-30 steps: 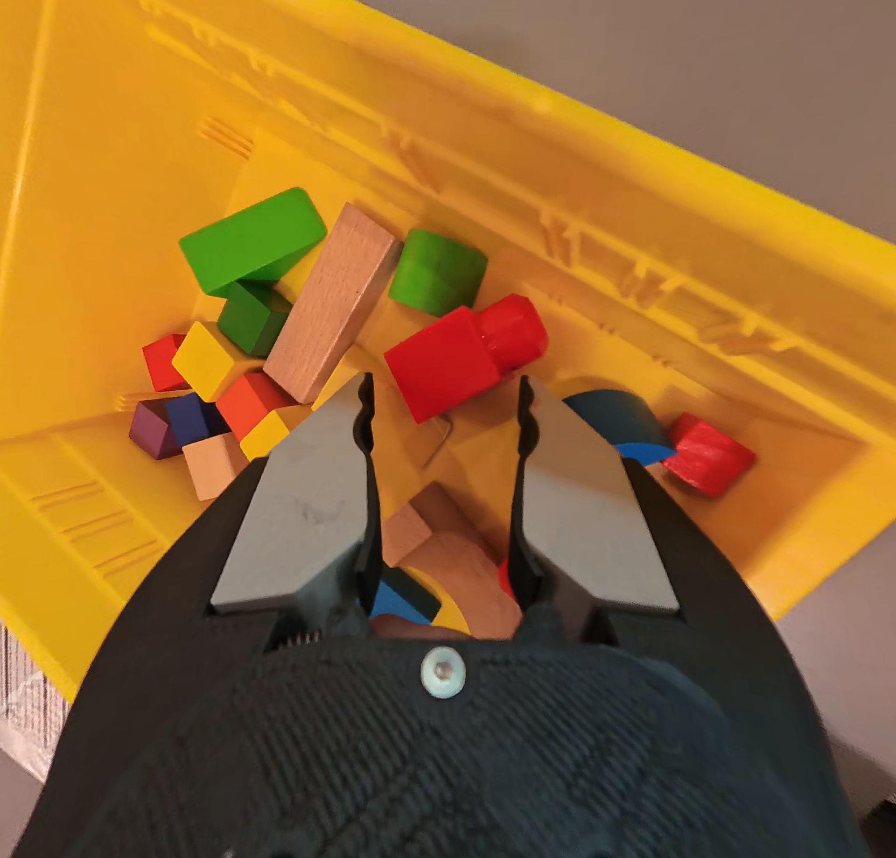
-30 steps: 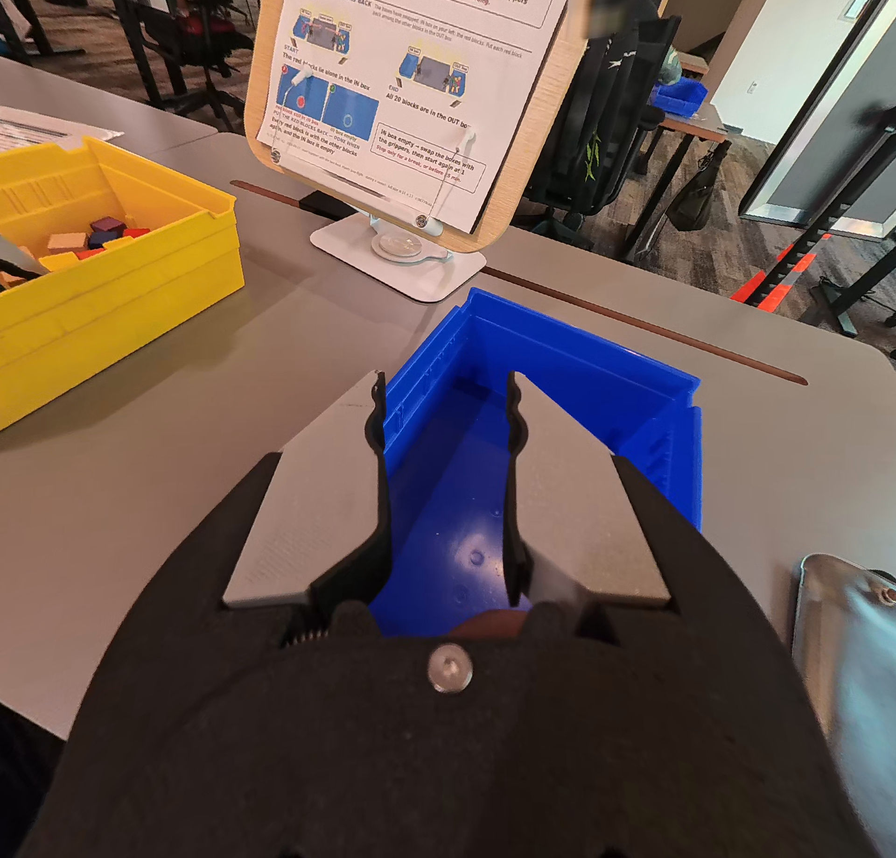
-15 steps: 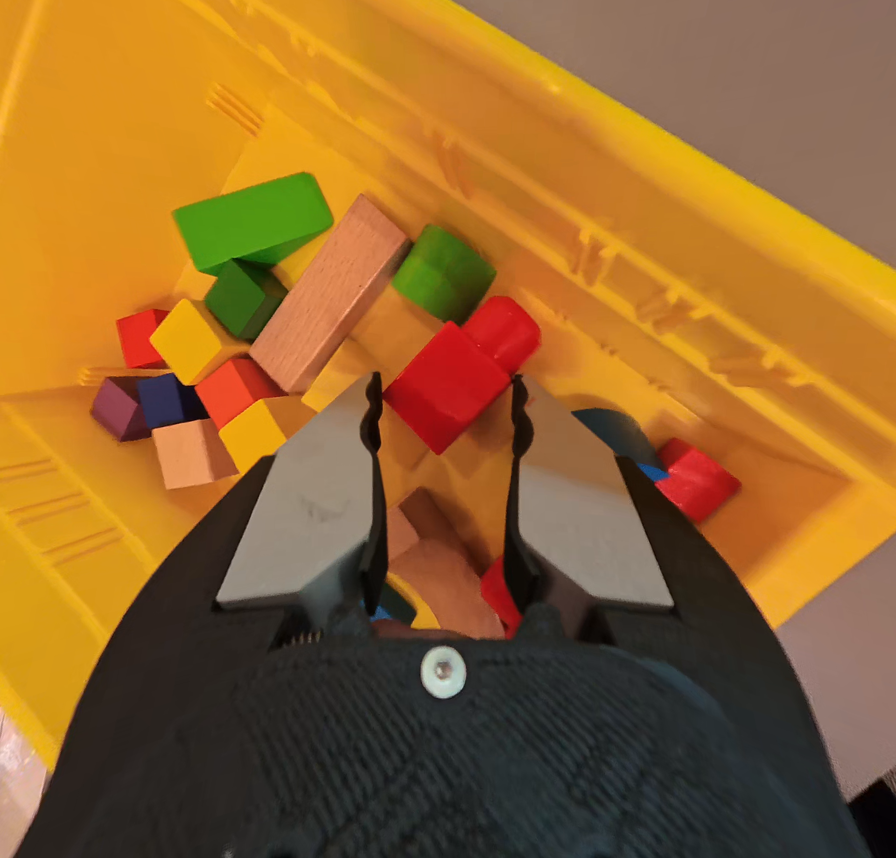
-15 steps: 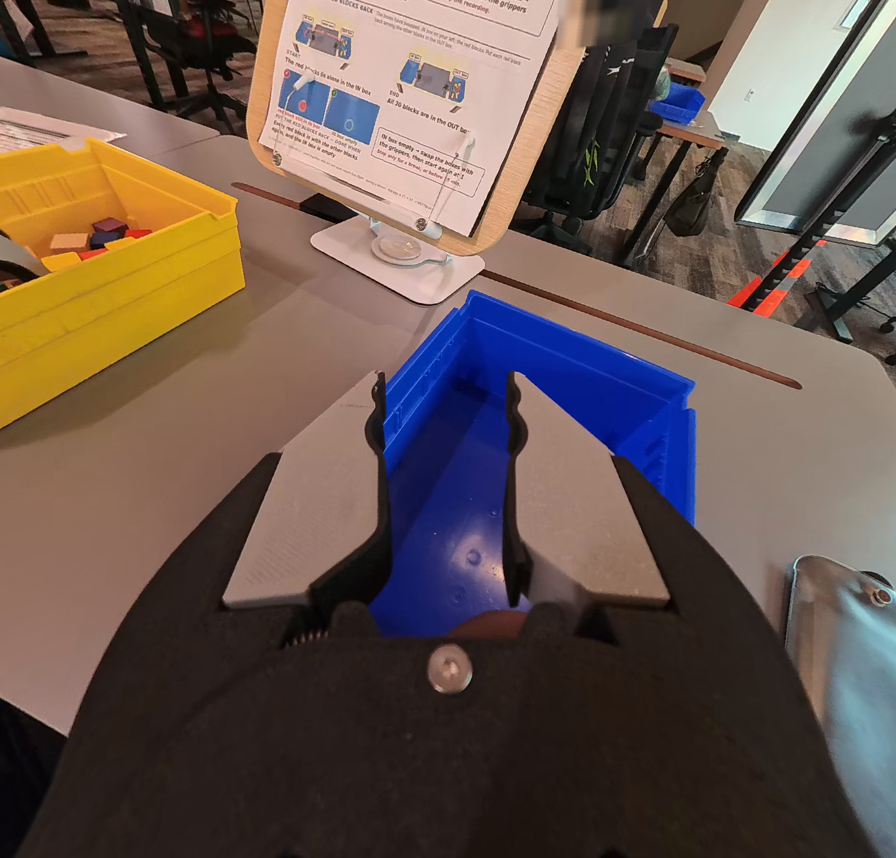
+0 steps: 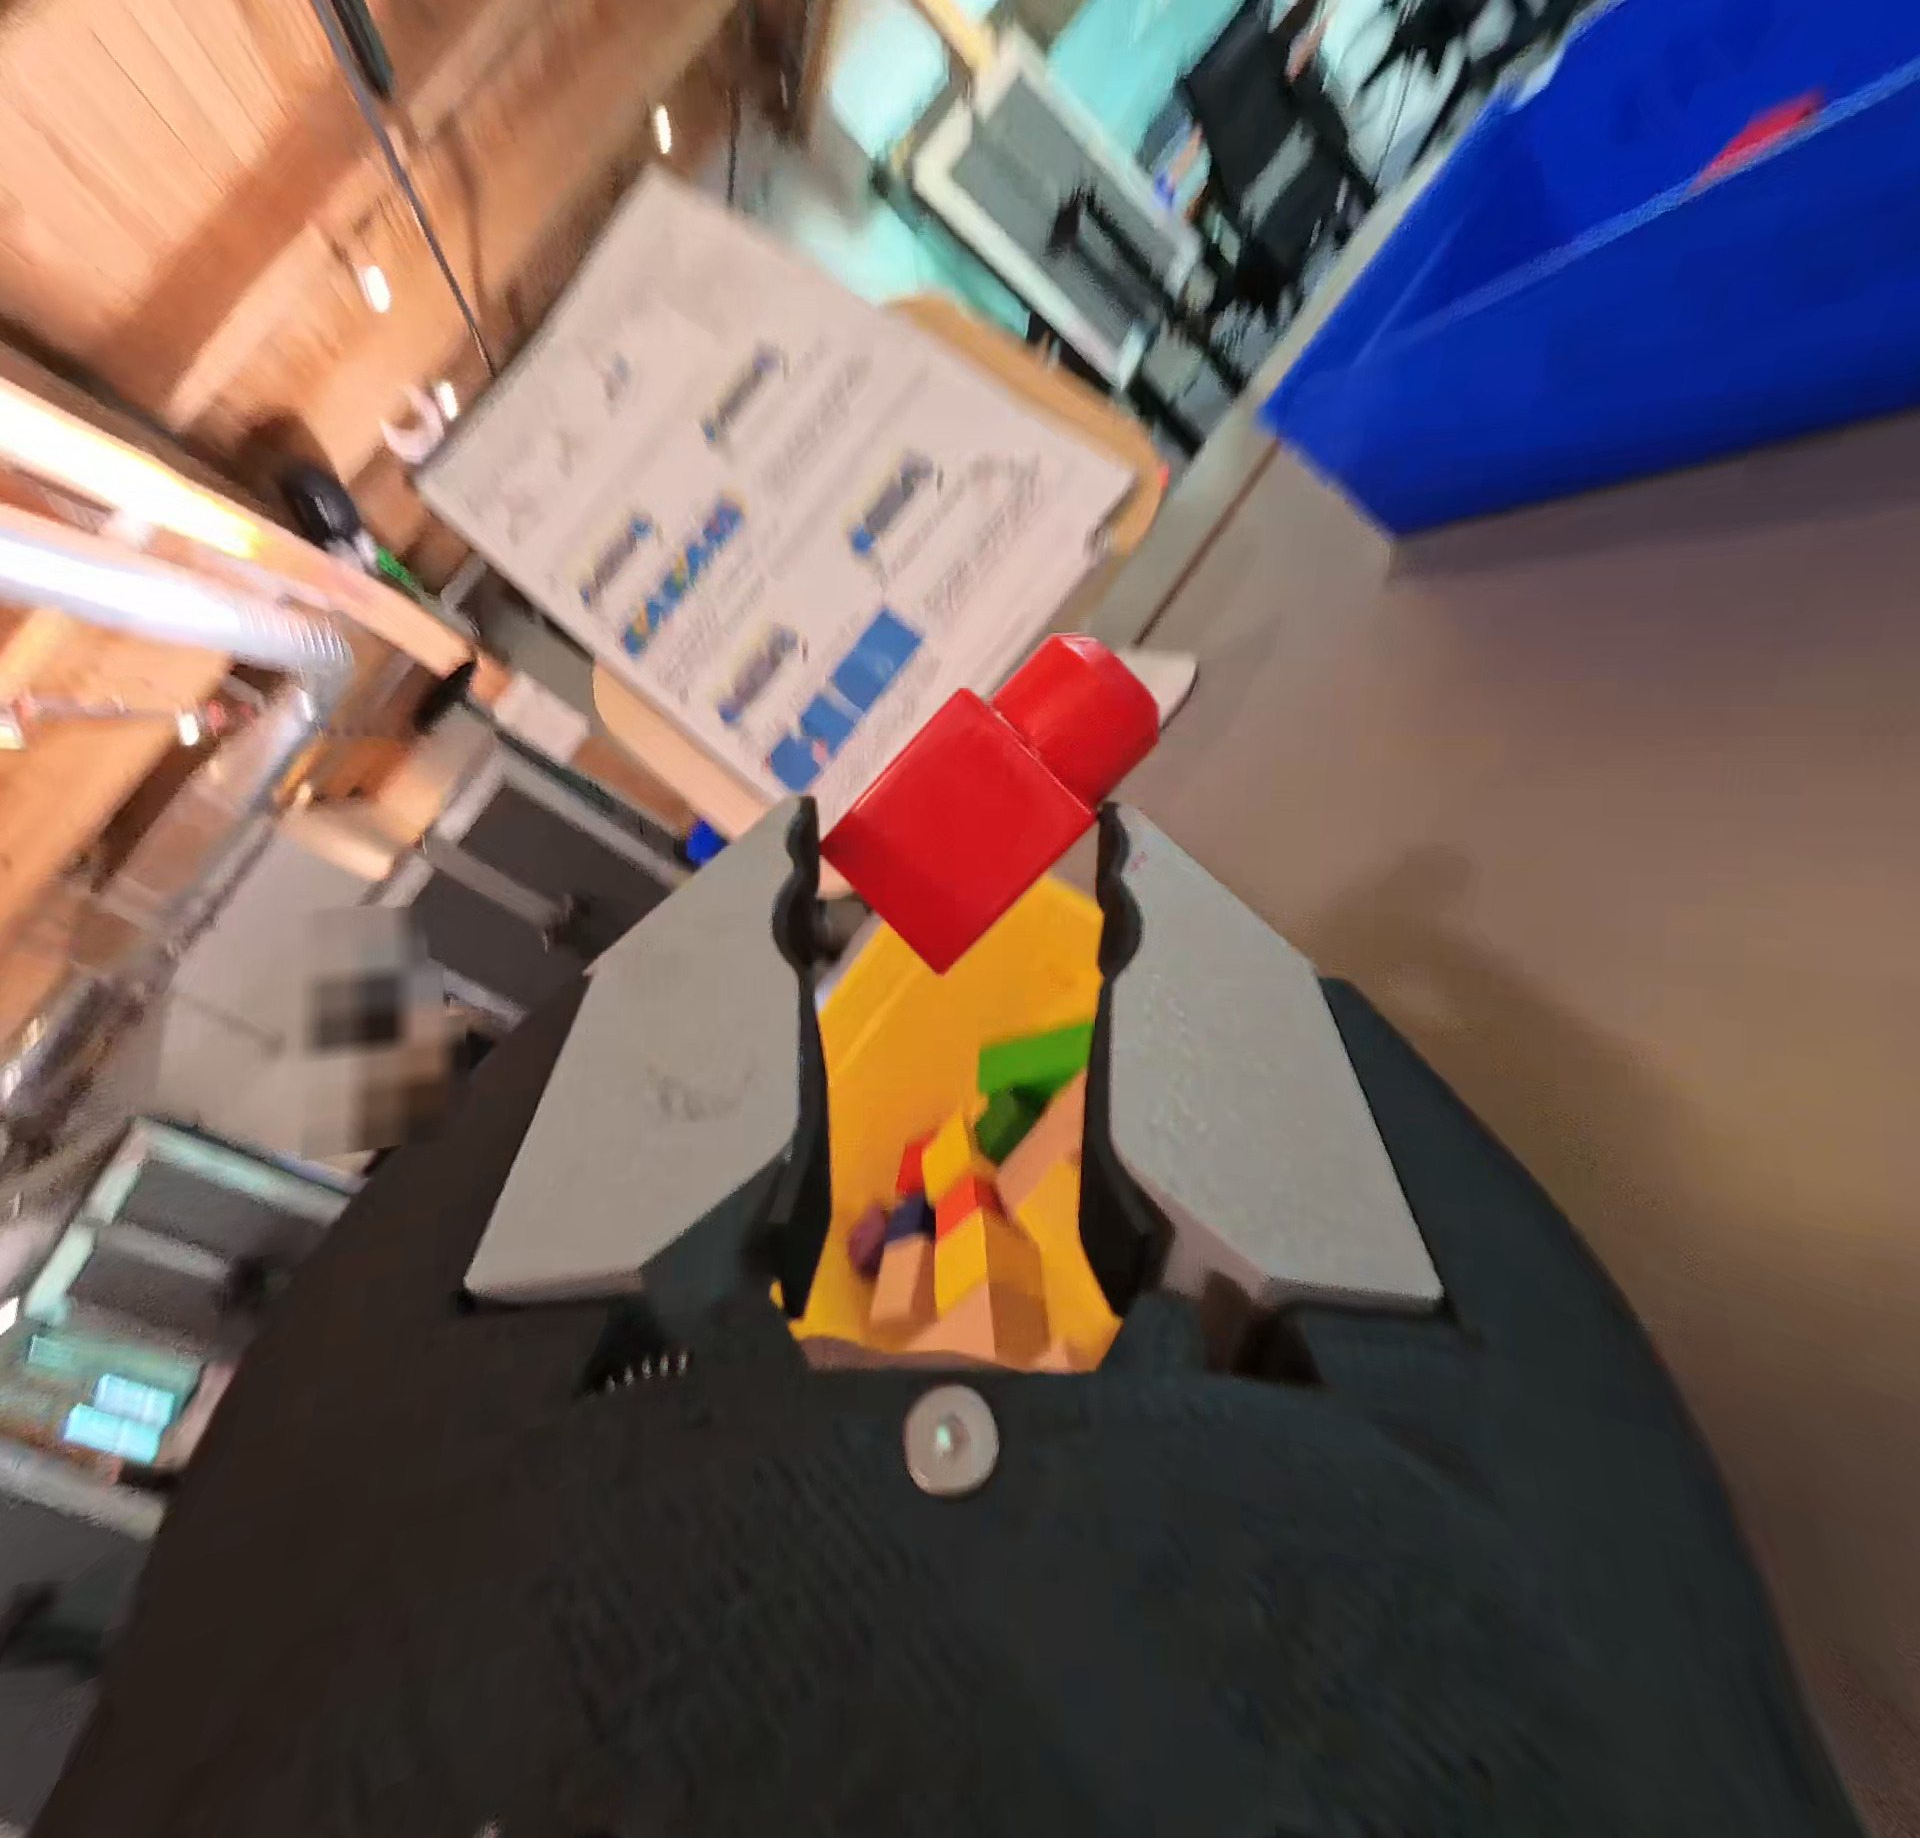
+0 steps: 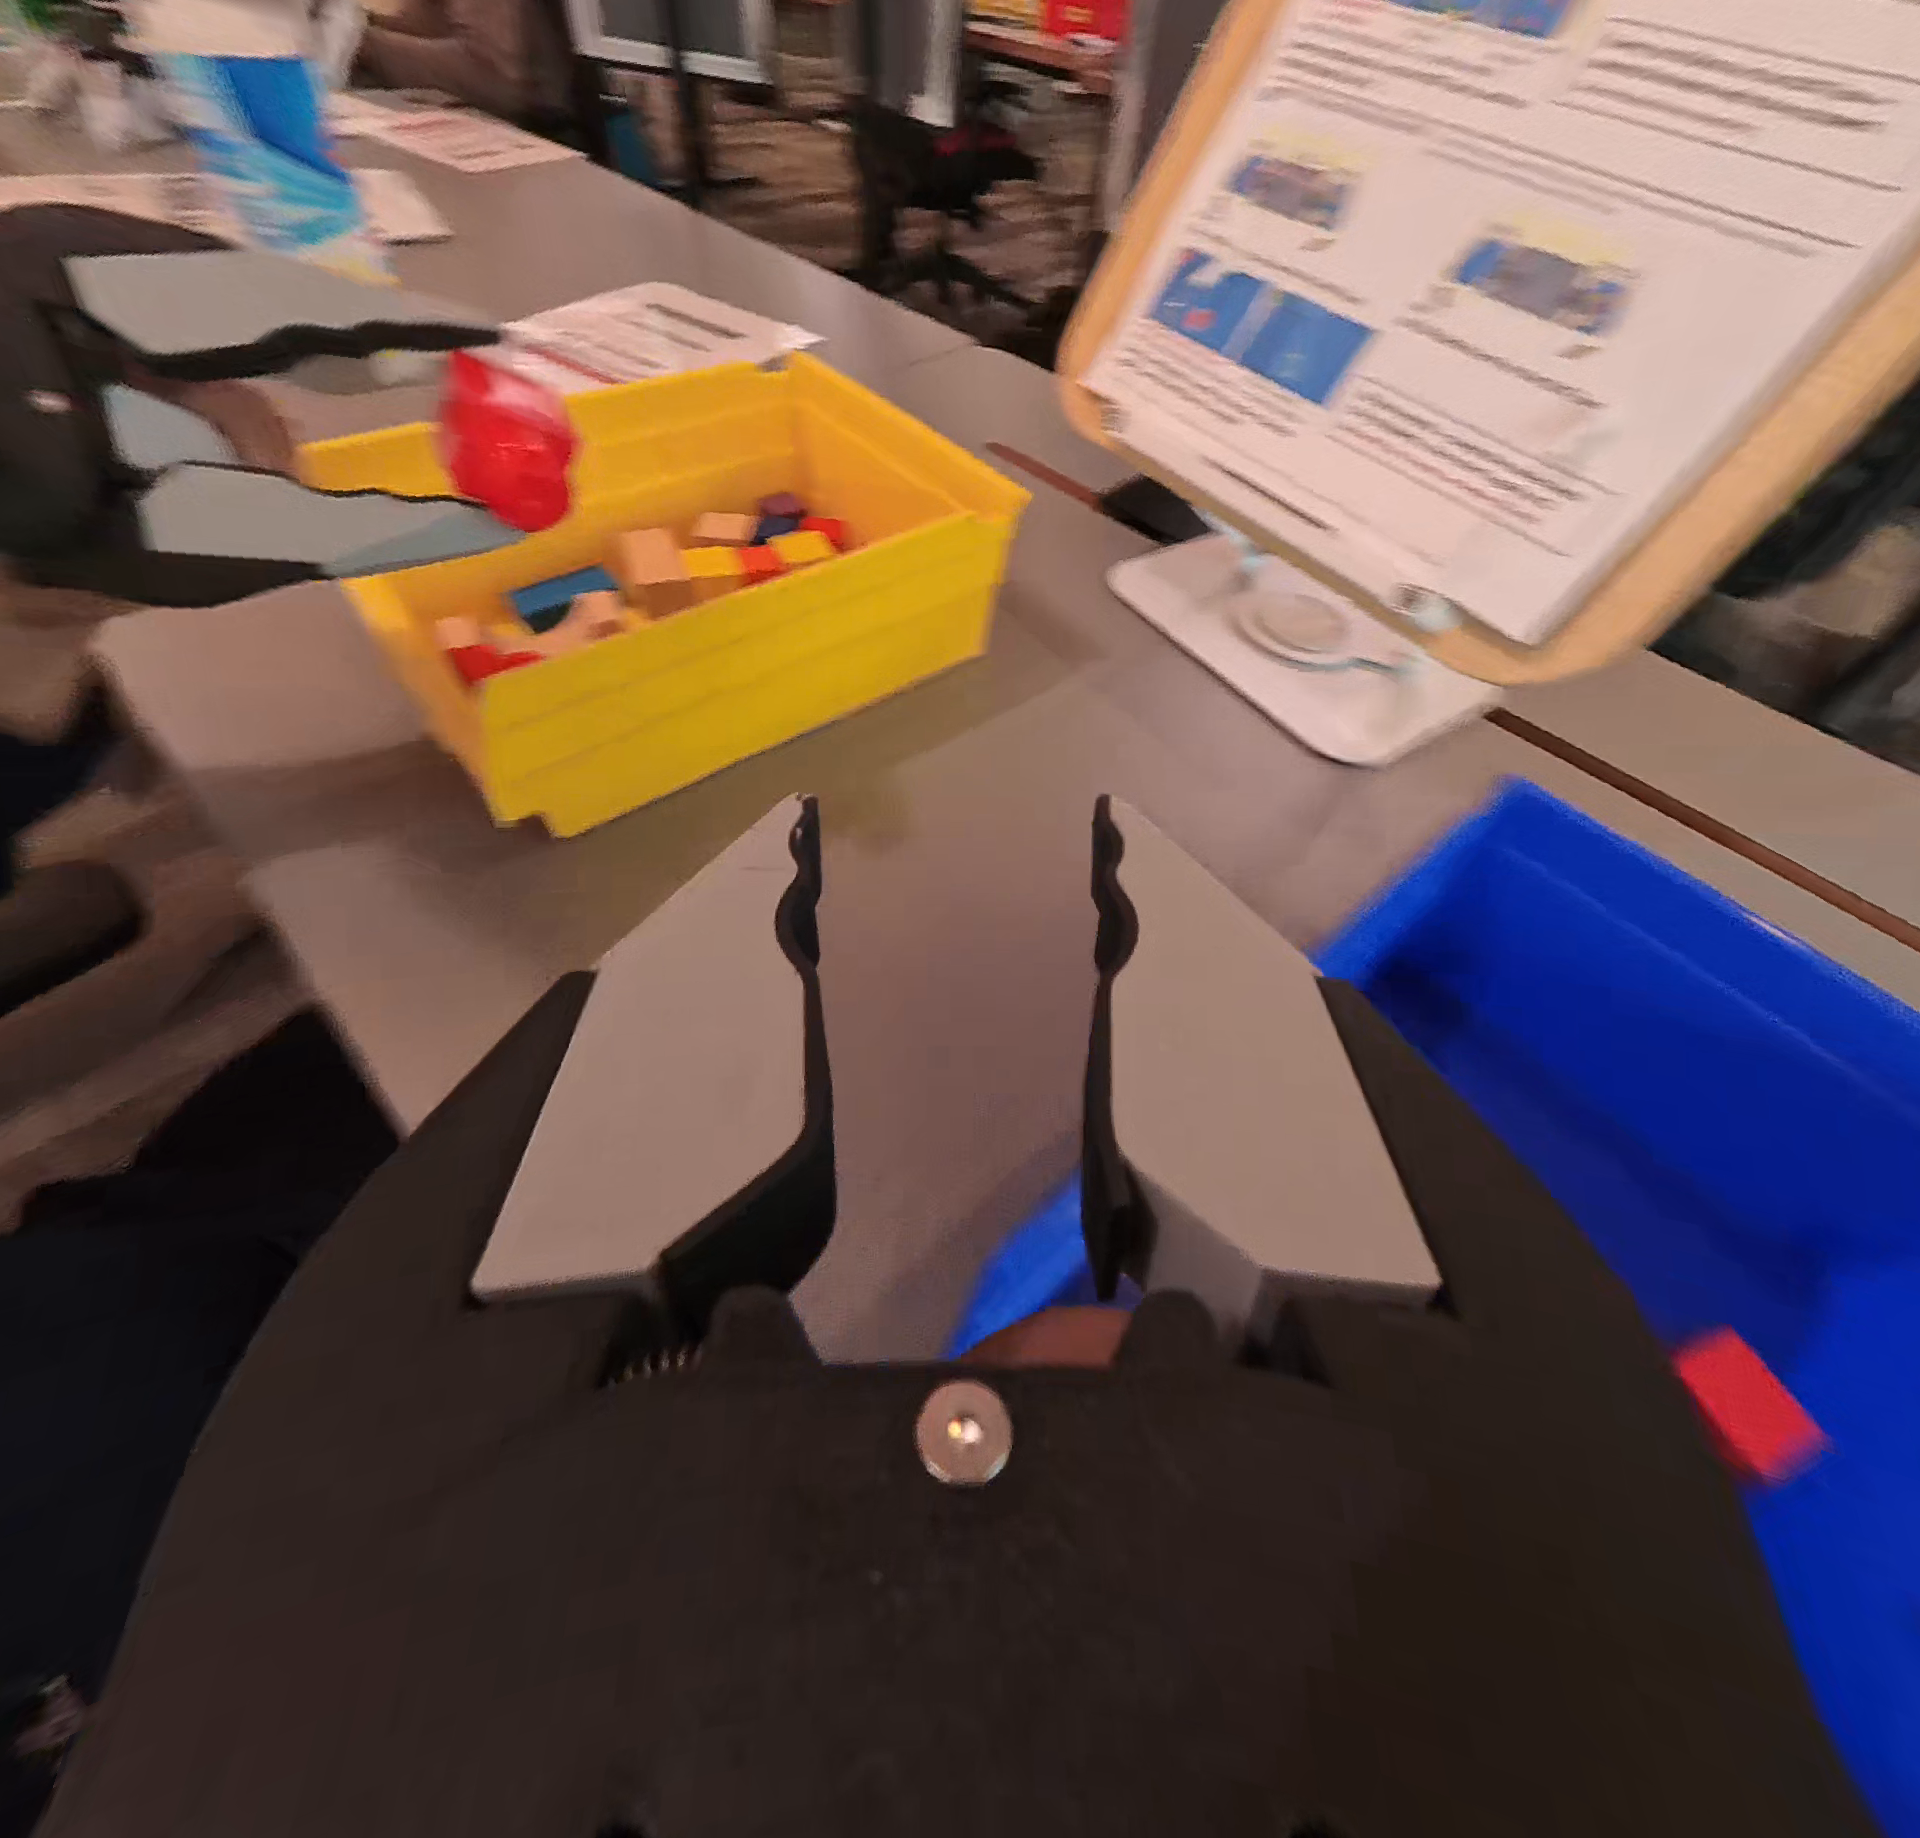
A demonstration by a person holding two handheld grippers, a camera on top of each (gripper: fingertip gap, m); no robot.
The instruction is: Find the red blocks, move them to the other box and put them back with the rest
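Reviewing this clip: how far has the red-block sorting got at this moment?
Done: one red block already lies in the blue box. In hand: the left hand-held gripper grips a large red block, lifted above the yellow box. Left: at least one red block still sits among the mixed blocks there. The right hand-held gripper is open and empty.

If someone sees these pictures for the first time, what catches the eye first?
A red block pinched at the tips of the left gripper, lifted above the yellow box of mixed blocks. Next, the blue box on the right, with one red piece inside, beside the open, empty right gripper.
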